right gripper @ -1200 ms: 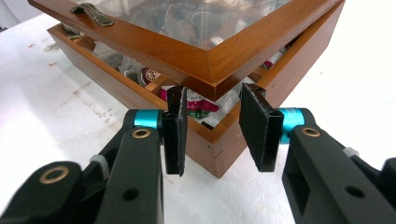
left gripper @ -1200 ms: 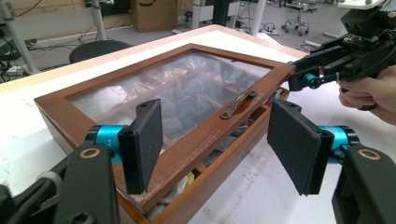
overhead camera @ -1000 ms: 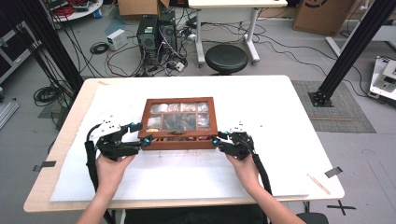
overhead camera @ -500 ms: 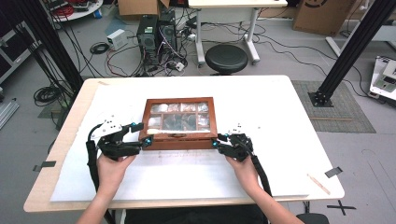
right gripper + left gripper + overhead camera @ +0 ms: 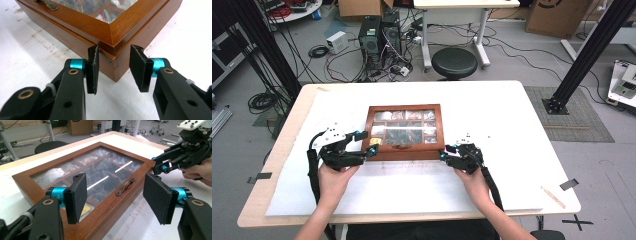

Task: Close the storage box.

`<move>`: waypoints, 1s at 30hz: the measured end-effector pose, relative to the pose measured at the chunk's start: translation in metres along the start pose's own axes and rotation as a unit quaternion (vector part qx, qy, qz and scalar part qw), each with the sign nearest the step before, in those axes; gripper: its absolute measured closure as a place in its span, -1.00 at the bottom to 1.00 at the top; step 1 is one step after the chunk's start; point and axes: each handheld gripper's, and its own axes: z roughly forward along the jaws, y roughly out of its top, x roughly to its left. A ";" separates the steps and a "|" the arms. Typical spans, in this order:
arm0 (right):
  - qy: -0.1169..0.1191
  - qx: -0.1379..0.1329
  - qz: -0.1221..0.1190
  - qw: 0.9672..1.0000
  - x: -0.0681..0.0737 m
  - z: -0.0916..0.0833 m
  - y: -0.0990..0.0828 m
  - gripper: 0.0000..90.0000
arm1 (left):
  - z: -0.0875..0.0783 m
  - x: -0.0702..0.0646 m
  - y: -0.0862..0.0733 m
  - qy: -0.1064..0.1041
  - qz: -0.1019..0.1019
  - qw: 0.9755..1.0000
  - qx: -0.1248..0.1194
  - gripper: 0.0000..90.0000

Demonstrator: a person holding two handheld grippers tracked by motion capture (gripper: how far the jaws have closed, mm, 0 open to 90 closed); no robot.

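Observation:
A brown wooden box [image 5: 404,154] with a glass lid lies shut mid-table, with packets in its compartments. A small metal handle [image 5: 125,186] sits on the lid's front rail. My left gripper [image 5: 371,148] is open at the box's front left corner [image 5: 100,220]; one pad [image 5: 78,195] hangs over the lid and the other over the table in front. My right gripper [image 5: 443,154] is open at the front right corner [image 5: 112,32], its jaws on either side of the corner at lid-seam height, gripping nothing. In the left gripper view the right gripper [image 5: 160,167] is beyond the box.
A white sheet [image 5: 412,190] covers the tabletop around the box. Tape marks [image 5: 569,184] sit at the table's edges. Behind the table are a black stool [image 5: 454,61], computer towers [image 5: 379,40] and floor cables. A black post [image 5: 584,55] stands to the right.

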 end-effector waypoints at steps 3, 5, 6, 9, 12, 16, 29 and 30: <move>0.002 0.004 0.002 1.000 0.000 0.000 -0.001 0.33 | 0.002 0.000 0.001 -0.001 0.001 1.000 0.000 -0.21; 0.003 0.004 0.002 1.000 0.000 0.000 -0.001 0.32 | 0.003 0.000 0.001 -0.001 0.003 1.000 0.000 -0.21; 0.003 0.005 0.001 1.000 0.000 0.000 -0.001 0.32 | 0.004 0.000 0.002 -0.002 0.004 1.000 0.000 -0.21; 0.001 0.009 0.000 1.000 0.000 0.000 -0.002 0.30 | 0.007 -0.001 0.003 -0.003 0.009 1.000 0.002 -0.21; -0.005 0.007 -0.004 1.000 0.000 -0.003 -0.002 0.27 | 0.008 -0.001 0.003 -0.003 0.011 1.000 0.002 -0.21; -0.015 -0.006 -0.013 1.000 -0.002 -0.012 0.002 0.22 | 0.009 -0.001 0.004 -0.002 0.014 1.000 0.001 -0.21; -0.041 -0.094 -0.004 0.995 -0.034 -0.062 0.020 -0.21 | 0.007 0.004 0.005 0.024 0.008 1.000 -0.004 -0.24; -0.042 -0.104 -0.002 0.994 -0.037 -0.066 0.020 -0.28 | 0.007 0.005 0.005 0.028 0.004 1.000 -0.005 -0.30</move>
